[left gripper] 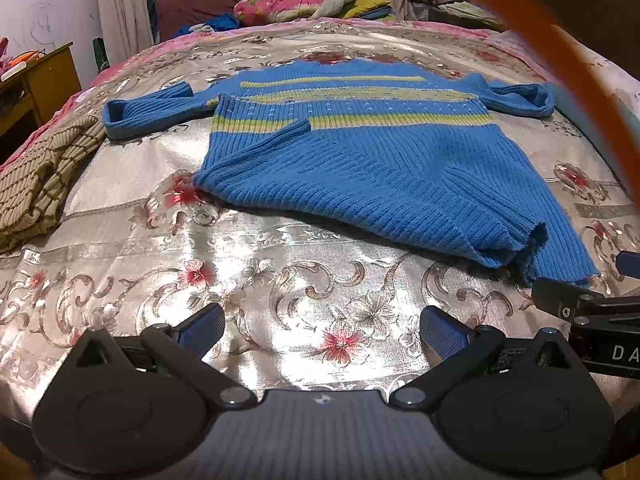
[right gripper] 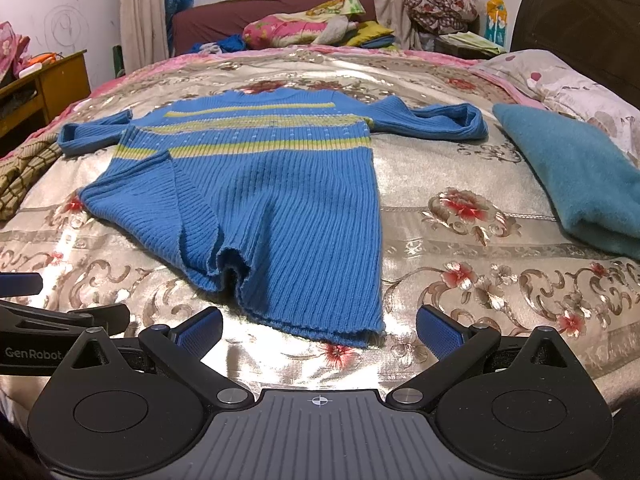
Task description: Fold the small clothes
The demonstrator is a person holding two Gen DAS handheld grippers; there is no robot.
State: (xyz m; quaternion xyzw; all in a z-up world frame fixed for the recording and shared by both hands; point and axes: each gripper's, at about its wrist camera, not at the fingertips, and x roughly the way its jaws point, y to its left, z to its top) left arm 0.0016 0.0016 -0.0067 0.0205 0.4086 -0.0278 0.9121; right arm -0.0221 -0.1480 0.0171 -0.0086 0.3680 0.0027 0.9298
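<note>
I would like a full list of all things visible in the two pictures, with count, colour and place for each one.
Sweater: one, blue with yellow-green stripes, flat on the bed, one side partly folded over.
Bedspread: one, shiny silver-beige with red flowers, covering the bed.
Folded cloth: one, teal, on the bed right of the sweater.
Checked cloth: one, brown and tan, at the bed's left edge.
Pillow: one, pale floral, near the dark headboard.
Bedding pile: several pieces, pink, yellow, blue, on the maroon sofa behind.
Cabinet: one, yellow wood, far left.
Left gripper: one, black with blue pads, open, above the bedspread.
Right gripper: one, same colours, open, near the sweater's hem.
</note>
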